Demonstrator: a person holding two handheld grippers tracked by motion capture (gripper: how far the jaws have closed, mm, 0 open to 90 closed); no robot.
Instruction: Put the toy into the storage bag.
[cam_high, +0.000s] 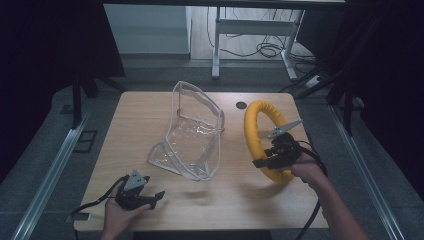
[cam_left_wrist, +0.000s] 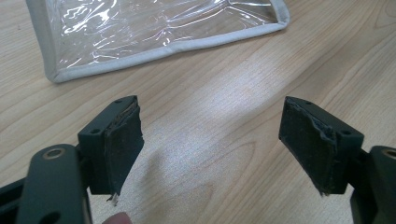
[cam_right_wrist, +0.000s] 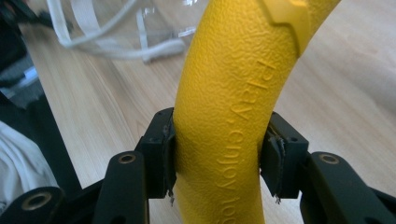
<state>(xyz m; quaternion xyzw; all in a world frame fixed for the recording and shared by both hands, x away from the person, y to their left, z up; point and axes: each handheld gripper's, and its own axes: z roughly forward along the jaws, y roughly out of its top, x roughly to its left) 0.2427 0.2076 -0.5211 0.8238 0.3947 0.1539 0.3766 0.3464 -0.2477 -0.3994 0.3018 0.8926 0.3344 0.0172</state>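
Yellow foam ring (cam_high: 256, 137) clamped upright in right gripper (cam_right_wrist: 217, 156) fingers, bench (cam_high: 150, 107) at 3 o'clock; left gripper (cam_left_wrist: 212, 140) fingers apart, empty. Risk: ring rotating in grip, knocking clear pouch (cam_high: 192, 132).

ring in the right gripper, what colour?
Yellow, a pebbled-texture padded ring with raised lettering, clamped between the right gripper jaws; clearest in the right gripper view.

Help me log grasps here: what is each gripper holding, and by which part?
The right gripper clamps the yellow ring across its tube, near the ring's lower end, holding it upright. The left gripper is open over the table, holding nothing.
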